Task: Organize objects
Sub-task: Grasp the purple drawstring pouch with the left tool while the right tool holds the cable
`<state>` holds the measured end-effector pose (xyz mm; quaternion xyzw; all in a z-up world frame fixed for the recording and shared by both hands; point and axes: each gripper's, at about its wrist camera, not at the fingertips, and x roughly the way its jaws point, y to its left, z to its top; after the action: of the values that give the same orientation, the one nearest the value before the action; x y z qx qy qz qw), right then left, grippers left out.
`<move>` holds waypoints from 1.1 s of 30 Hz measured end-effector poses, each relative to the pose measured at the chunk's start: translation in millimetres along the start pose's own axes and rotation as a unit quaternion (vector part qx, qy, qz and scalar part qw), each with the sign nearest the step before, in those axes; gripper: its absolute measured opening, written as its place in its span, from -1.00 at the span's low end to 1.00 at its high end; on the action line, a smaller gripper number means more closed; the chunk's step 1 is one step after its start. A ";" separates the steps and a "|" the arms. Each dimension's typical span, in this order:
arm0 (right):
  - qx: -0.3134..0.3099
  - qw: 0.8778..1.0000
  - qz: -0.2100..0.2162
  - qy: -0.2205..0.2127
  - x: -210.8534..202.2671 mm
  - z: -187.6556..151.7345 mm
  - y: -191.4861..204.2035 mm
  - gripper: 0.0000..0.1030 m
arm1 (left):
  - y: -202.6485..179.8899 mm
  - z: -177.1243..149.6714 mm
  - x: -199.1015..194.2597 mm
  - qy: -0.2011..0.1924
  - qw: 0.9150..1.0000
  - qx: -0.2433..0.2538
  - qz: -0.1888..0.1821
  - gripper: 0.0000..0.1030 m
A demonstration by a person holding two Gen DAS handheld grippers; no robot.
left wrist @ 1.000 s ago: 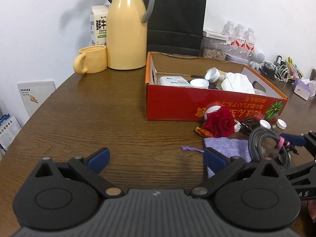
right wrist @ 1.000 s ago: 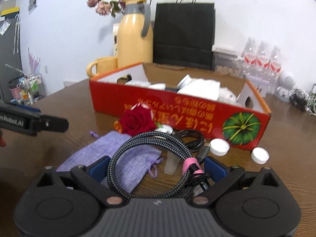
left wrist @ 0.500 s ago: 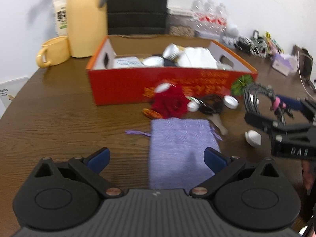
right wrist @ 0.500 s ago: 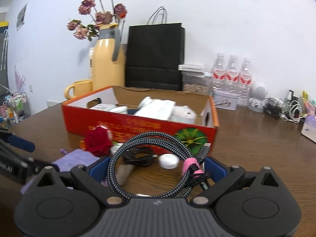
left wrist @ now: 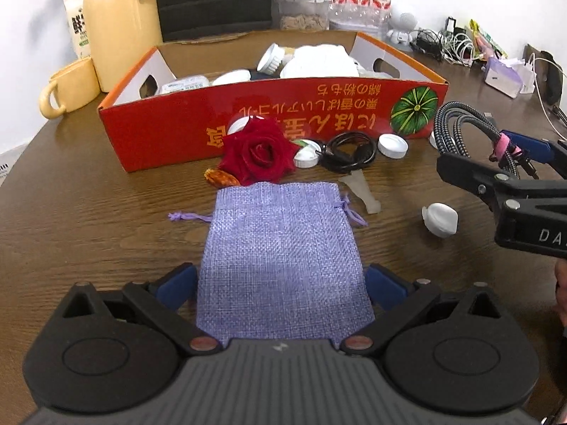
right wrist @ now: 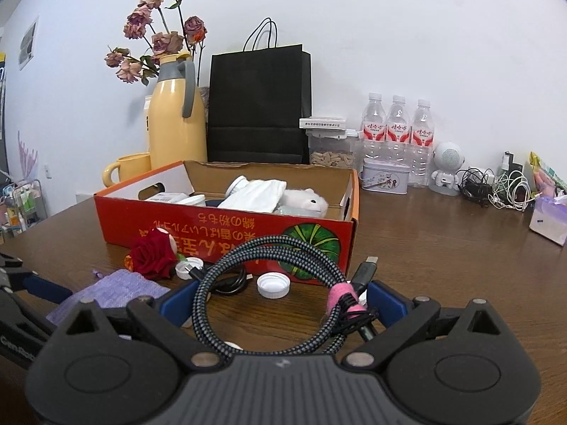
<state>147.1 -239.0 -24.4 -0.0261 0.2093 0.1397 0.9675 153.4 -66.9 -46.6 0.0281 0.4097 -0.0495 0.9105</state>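
Observation:
A red cardboard box [left wrist: 269, 120] with several white items inside stands on the brown table; it also shows in the right wrist view [right wrist: 226, 226]. A lilac pouch [left wrist: 283, 258] lies flat in front of it, between the open jaws of my left gripper [left wrist: 281, 285]. My right gripper [right wrist: 281, 299] is shut on a coiled braided cable [right wrist: 269, 258] with a pink tie and holds it above the table, right of the pouch [right wrist: 110, 292]. The cable [left wrist: 467, 124] and right gripper show at the right in the left wrist view.
In front of the box lie a red fabric rose [left wrist: 258, 154], a black cable coil [left wrist: 349, 148], white caps [left wrist: 392, 145], a clear piece [left wrist: 363, 191] and a white lid [left wrist: 439, 219]. A yellow jug [right wrist: 175, 117], mug [right wrist: 129, 168], black bag [right wrist: 258, 106], bottles [right wrist: 397, 134] stand behind.
My left gripper has moved right and forward so that its open jaws now straddle the lilac pouch. My right gripper has lifted the coiled cable higher and away to the right.

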 end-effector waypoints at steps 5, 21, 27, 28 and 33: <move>0.006 1.000 0.000 -0.006 -2.7 -0.7 -2.2 0.95 | -1.1 -4.2 -0.7 -0.010 1.000 -0.006 0.006 1.00; 0.006 1.000 0.004 -0.014 -6.7 -1.7 -1.8 0.96 | -4.9 -12.5 -5.3 -0.034 0.999 -0.018 0.019 0.98; 0.007 1.000 0.003 -0.014 -6.8 -1.7 -1.7 0.96 | -8.7 -15.8 -16.8 -0.056 0.998 -0.007 0.016 0.01; 0.007 1.000 0.003 -0.014 -6.9 -1.7 -1.8 0.96 | -8.3 -16.1 -18.7 -0.058 0.998 -0.007 0.014 -0.31; 0.009 1.000 0.002 -0.013 -7.2 -1.2 -2.0 0.96 | 2.2 -17.3 -25.5 -0.067 0.997 -0.028 0.004 -0.59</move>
<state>140.9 -242.9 -22.5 -0.0154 0.1976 0.1403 0.9701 123.9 -61.4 -38.9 0.0014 0.3491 -0.0358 0.9364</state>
